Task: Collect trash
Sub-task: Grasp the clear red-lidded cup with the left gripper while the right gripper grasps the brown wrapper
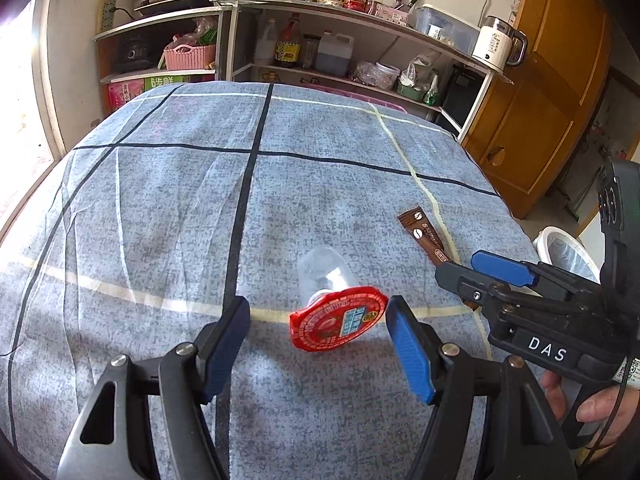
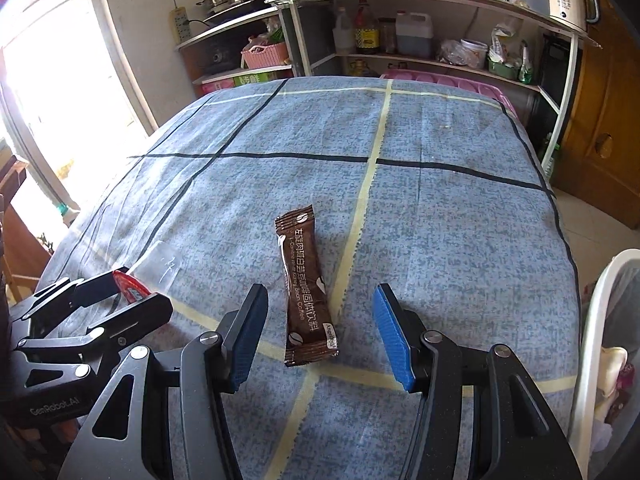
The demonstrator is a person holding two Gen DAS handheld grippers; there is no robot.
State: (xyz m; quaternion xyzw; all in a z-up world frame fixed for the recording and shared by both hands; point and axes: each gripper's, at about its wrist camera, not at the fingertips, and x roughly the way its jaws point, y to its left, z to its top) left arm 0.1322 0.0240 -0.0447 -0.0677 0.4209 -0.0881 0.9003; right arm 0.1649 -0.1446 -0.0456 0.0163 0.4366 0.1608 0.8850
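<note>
Two grippers hang over the cloth, each lined up on its own trash. Left gripper stands part open and empty; the cup lies on its side between its pads, red lid toward it, clear body pointing away. Right gripper is likewise part open, holding nothing; the sachet lies flat between its pads, long axis running away from it. Beyond, bare cloth leaves room. Bin sits off the right edge, nearer the right hand.
</note>
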